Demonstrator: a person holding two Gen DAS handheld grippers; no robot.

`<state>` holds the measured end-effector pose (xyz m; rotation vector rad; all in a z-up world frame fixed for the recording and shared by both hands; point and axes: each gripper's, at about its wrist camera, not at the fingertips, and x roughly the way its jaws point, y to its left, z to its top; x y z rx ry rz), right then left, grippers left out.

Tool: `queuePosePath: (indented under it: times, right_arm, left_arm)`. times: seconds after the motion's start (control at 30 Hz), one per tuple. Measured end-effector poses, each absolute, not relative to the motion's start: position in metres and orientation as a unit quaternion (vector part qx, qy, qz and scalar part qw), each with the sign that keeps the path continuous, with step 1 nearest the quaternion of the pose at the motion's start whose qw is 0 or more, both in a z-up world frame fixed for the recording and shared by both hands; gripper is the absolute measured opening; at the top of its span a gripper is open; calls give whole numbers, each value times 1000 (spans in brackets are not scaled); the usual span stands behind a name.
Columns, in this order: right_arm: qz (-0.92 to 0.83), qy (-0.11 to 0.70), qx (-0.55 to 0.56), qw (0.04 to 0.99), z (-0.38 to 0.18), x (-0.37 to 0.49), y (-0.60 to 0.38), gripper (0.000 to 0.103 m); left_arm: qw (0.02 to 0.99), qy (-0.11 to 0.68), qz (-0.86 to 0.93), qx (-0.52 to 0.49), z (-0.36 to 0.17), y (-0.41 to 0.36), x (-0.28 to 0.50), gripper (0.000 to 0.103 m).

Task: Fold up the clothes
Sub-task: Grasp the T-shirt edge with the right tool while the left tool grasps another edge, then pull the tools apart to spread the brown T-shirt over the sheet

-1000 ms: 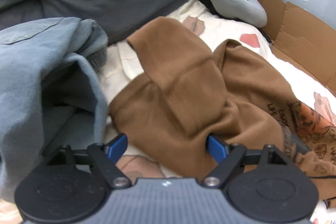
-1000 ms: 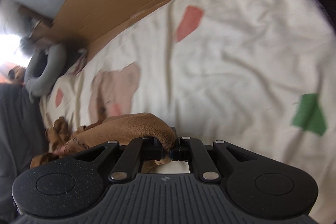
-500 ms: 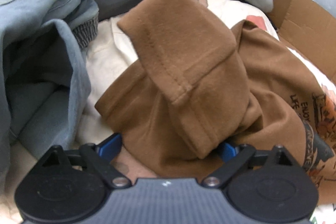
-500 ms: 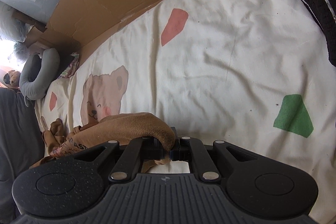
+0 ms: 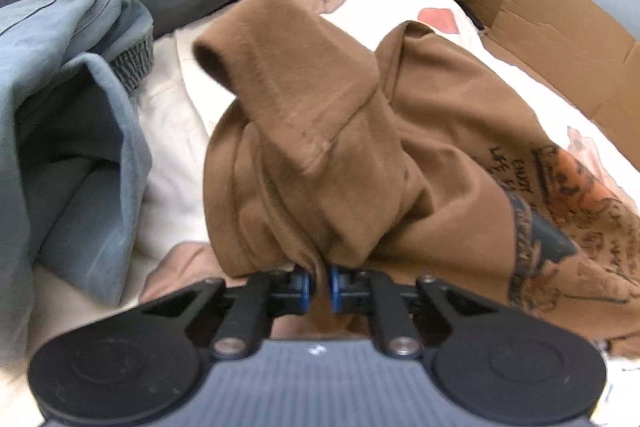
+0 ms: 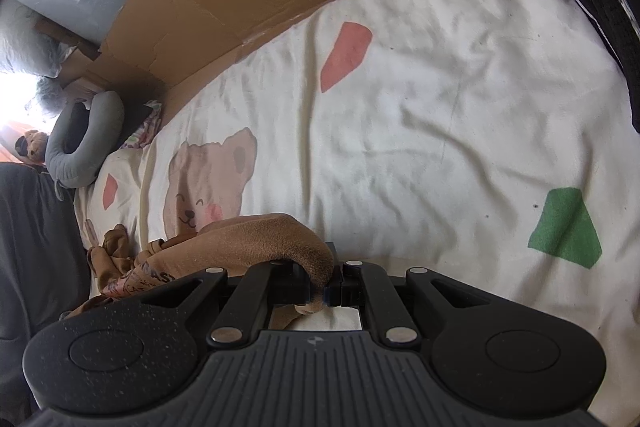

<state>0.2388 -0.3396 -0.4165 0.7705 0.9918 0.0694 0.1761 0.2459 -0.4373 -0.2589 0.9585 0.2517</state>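
Brown shirt [image 5: 440, 155] bunched mid-frame on sheet [image 6: 420, 107]; left gripper [image 5: 318, 285] jaws just closed on a thin pinch at its lower edge, right gripper [image 6: 326, 291] clamped on another fold; risk: sleeve [image 5: 296, 75] slips out on lift.

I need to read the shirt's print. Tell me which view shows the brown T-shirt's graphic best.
Left wrist view: the brown T-shirt lies spread out, black lettering and orange graphic facing the camera, slightly blurred. The right wrist view shows only a bunched edge with a sliver of print.
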Motion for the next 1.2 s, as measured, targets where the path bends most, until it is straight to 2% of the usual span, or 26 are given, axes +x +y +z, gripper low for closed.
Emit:
queuePosePath:
  times: [0.43,0.83,1.2]
  right_arm:
    - [94,444,317,833,-372,238,-332,4]
    - [127,412,272,860,-303,232,-335,4]
    - [90,388,255,881,-253,217,-386,4]
  left_arm:
    - [837,515,76,-166,-371,228,111,9]
    - [822,537,26,-189,-293,190,55,9]
    - [821,529,-51,-210,-237,138,16,9]
